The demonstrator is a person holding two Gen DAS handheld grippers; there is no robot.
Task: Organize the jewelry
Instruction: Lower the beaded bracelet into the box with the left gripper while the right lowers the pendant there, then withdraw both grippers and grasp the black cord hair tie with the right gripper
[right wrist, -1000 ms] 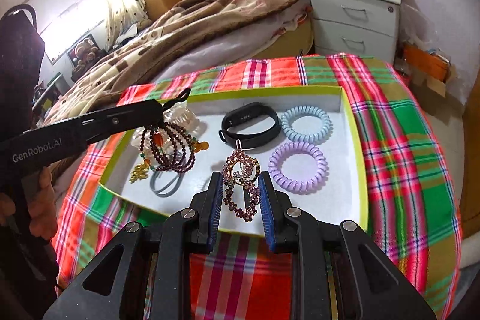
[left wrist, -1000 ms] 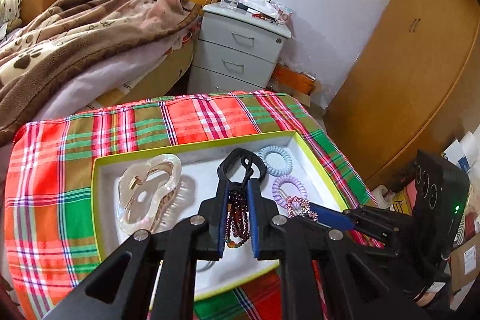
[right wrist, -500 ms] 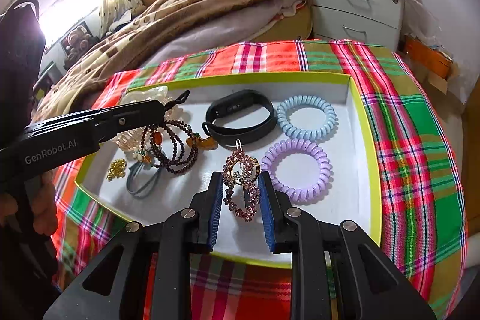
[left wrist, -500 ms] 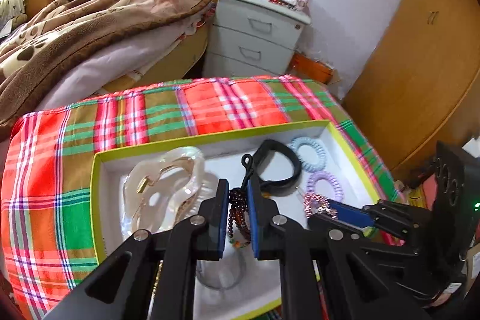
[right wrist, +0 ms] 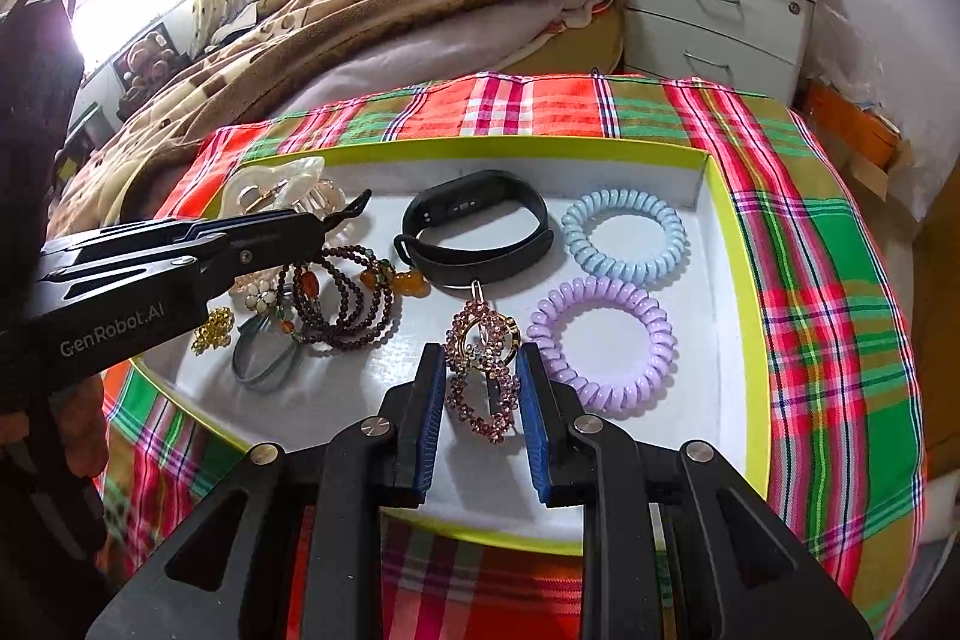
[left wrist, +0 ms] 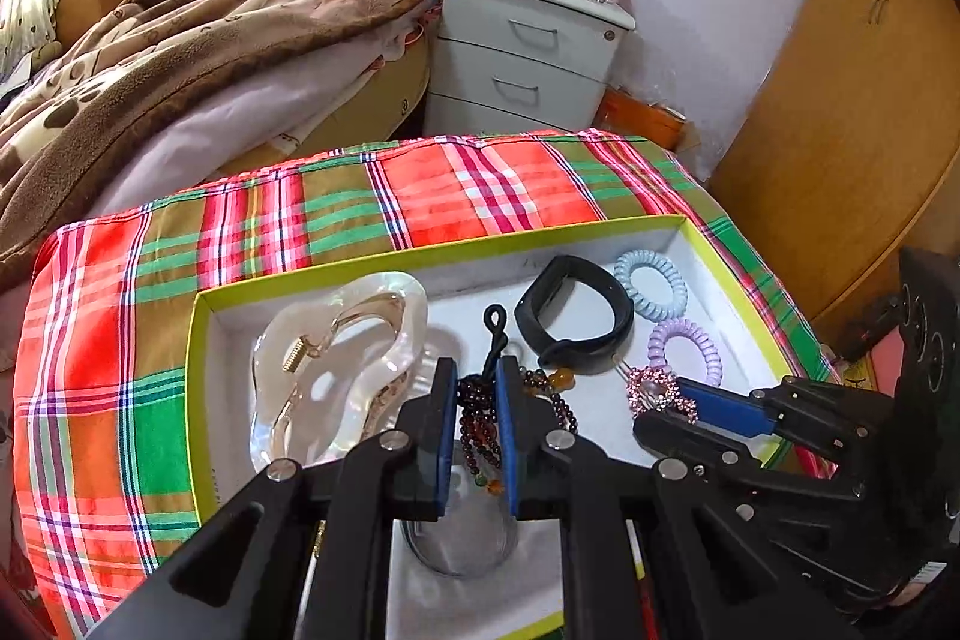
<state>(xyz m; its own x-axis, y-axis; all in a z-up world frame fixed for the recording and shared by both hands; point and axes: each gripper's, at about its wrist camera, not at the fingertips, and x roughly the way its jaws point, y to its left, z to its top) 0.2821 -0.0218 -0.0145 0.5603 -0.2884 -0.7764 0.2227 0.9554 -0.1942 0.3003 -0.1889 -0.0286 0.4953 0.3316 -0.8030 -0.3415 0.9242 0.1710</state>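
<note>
Where the fingers (left wrist: 445,424) pinch, the bead bracelet (left wrist: 477,424) is half hidden.

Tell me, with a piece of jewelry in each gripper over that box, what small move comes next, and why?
Probably open the left gripper. Its dark red beaded bracelet already appears to lie on the floor of the white green-rimmed box, beside the black wristband. The right gripper holds the pink rhinestone brooch.

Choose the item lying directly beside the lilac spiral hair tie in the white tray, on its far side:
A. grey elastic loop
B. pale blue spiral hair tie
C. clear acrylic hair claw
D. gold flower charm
B: the pale blue spiral hair tie lies just behind the lilac spiral hair tie, at the right end of the white tray.
</note>
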